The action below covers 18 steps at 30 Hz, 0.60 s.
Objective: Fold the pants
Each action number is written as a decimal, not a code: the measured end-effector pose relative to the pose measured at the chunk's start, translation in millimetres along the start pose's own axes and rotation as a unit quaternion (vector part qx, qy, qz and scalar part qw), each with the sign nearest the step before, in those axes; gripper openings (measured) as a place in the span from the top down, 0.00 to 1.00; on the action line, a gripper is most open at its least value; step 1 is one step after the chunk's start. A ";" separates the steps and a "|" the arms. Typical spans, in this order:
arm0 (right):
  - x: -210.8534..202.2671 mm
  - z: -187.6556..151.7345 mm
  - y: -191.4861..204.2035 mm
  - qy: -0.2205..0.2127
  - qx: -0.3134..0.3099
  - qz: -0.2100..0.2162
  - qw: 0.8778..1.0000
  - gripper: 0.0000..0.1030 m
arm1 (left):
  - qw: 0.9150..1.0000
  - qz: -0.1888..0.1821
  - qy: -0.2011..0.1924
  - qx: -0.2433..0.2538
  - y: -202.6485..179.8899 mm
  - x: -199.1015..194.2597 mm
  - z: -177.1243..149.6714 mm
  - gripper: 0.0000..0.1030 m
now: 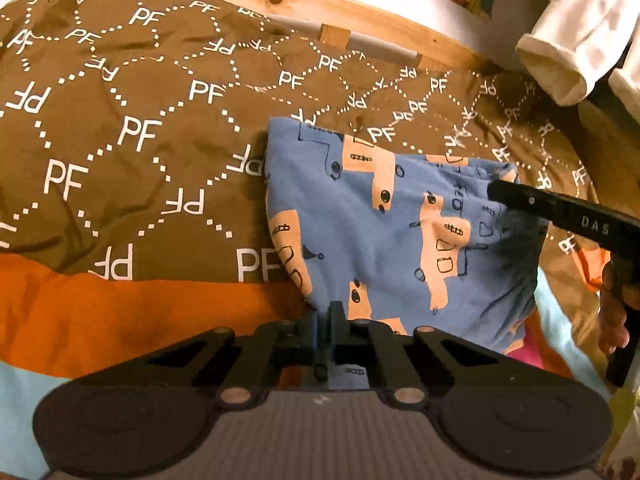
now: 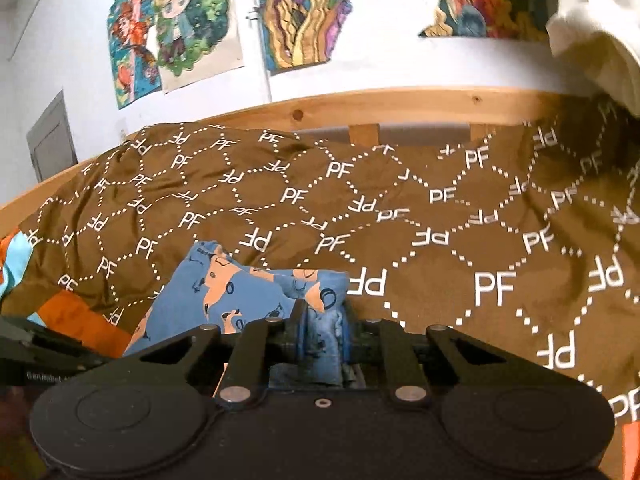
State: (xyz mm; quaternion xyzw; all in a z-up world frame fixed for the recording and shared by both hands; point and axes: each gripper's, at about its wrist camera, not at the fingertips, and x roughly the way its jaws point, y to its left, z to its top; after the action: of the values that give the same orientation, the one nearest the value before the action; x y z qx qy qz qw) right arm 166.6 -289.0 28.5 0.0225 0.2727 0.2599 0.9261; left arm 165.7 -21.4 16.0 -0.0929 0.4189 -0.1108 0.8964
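Blue pants (image 1: 384,220) printed with peach vehicles lie folded on a brown bedspread (image 1: 132,128). My left gripper (image 1: 327,312) is shut on the near edge of the cloth, a thin fold pinched between its jaws. The right gripper (image 1: 500,190) reaches in from the right in the left wrist view and meets the pants' far right corner. In the right wrist view the right gripper (image 2: 323,320) is shut on a thick bunch of the blue pants (image 2: 240,300), lifted off the bedspread (image 2: 460,240).
A wooden bed rail (image 2: 400,106) runs along the far side below a white wall with colourful posters (image 2: 176,32). White cloth (image 1: 576,52) hangs at the upper right. Orange and light blue fabric (image 1: 120,312) lies near the front. A hand (image 1: 614,320) holds the right gripper.
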 end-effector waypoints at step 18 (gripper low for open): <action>-12.8 87.4 0.8 -0.048 -0.059 -0.014 0.997 0.85 | 0.993 -0.003 -0.091 0.078 -31.3 -29.3 77.2 0.96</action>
State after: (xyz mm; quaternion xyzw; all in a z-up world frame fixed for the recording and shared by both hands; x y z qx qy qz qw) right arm 202.2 -285.9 109.3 -0.0236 0.2123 0.2608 0.9415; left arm 203.2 -37.7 94.2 -0.0341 0.3259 -0.1372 0.9348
